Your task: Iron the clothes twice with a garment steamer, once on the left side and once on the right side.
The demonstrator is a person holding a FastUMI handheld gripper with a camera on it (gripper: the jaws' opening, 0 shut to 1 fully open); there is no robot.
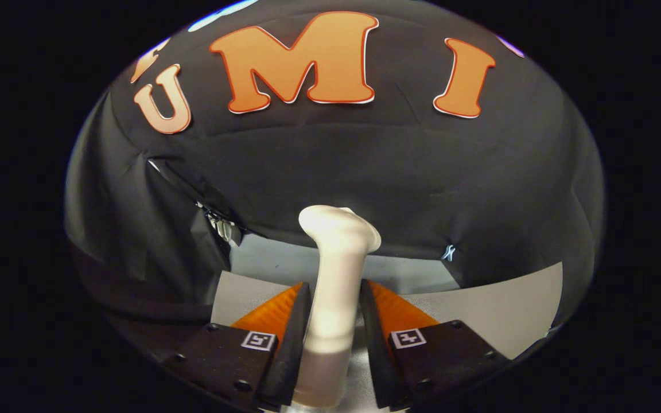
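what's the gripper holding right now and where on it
The garment steamer, gripped by its upright handle; both jaws of the gripper press its sides, head beyond them.

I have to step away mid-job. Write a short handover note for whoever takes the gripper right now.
Gripper: shut on the steamer, both fingers pressing on its pale handle.
Steamer: upright between the fingers, head beyond their tips, facing the black booth wall, above the grey table.
Clothes: nothing here tells where they are.
Done: steamer picked up, as far as the view tells.
Left: by this view, both passes, left side and right side.
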